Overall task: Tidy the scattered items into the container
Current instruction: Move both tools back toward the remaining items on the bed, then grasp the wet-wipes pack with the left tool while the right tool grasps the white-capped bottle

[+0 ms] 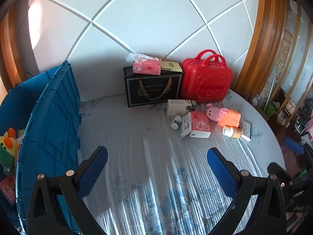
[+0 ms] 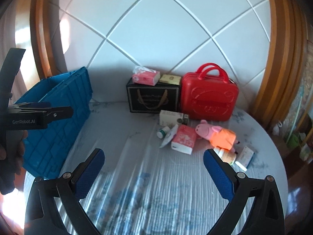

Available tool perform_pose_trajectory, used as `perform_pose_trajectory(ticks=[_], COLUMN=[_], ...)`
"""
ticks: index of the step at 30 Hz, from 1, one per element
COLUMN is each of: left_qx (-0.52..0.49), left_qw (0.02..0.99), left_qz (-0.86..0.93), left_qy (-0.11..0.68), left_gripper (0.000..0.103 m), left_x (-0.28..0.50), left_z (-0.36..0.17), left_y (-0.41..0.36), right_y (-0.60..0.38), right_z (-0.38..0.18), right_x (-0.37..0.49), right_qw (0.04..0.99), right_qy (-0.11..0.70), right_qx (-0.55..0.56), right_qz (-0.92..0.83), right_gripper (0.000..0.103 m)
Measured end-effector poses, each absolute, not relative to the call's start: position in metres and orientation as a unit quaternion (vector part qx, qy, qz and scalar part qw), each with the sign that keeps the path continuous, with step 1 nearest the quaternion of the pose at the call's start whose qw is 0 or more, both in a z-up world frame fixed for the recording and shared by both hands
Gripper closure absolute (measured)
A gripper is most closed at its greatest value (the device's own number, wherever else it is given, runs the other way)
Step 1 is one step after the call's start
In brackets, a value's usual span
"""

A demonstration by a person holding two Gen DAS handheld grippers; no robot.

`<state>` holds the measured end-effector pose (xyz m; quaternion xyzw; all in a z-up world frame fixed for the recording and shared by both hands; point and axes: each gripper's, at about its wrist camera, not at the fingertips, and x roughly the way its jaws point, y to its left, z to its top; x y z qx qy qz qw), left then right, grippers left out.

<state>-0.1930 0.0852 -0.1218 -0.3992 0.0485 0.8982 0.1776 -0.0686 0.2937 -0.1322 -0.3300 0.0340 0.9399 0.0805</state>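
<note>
Right now I see the blue crate point(image 1: 49, 117) standing at the left edge of the bed point(image 1: 137, 156), its hinged lid flap upright, with a yellow plush toy point(image 1: 8, 141) and a pink packet inside it. My left gripper point(image 1: 156, 168) hangs over the quilted cover just beside the crate, fingers spread wide with nothing between them. My right gripper point(image 2: 153, 168) is likewise spread wide and empty above the cover.

Well apart from the crate, the scattered things lie together at the far right: a pink pig plush point(image 2: 215, 133) in an orange dress, a pink tissue pack point(image 2: 183, 139) touching a white pouch point(image 2: 168, 139), a small white bottle with a green cap point(image 2: 162, 131), a white carton point(image 2: 172, 117), an orange-labelled bottle point(image 2: 227, 155) and a flat blue-edged box point(image 2: 245, 156).

Behind them, against the headboard point(image 2: 156, 39), stand a black gift box point(image 2: 152, 98) carrying 1 more tissue pack point(image 2: 145, 78) and a red case point(image 2: 209, 99).
</note>
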Motion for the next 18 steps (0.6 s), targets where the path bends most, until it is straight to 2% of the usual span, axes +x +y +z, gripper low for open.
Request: perform_pose_trajectory(ticks=[9, 18], left_qx=[-0.426, -0.441], left_qw=[0.186, 0.156], left_qz=[0.881, 0.879], left_qy=[0.084, 0.091], left_gripper=[0.000, 0.000], left_x=[-0.215, -0.271], left_z=[-0.169, -0.243], left_y=[0.159, 0.244], right_y=[0.407, 0.508], right_z=[-0.196, -0.272], right_x=[-0.074, -0.119], right_qw=[0.136, 0.088], right_qy=[0.025, -0.017], right_qx=[-0.360, -0.410], right_qz=[0.923, 0.908], right_gripper=[0.001, 0.001])
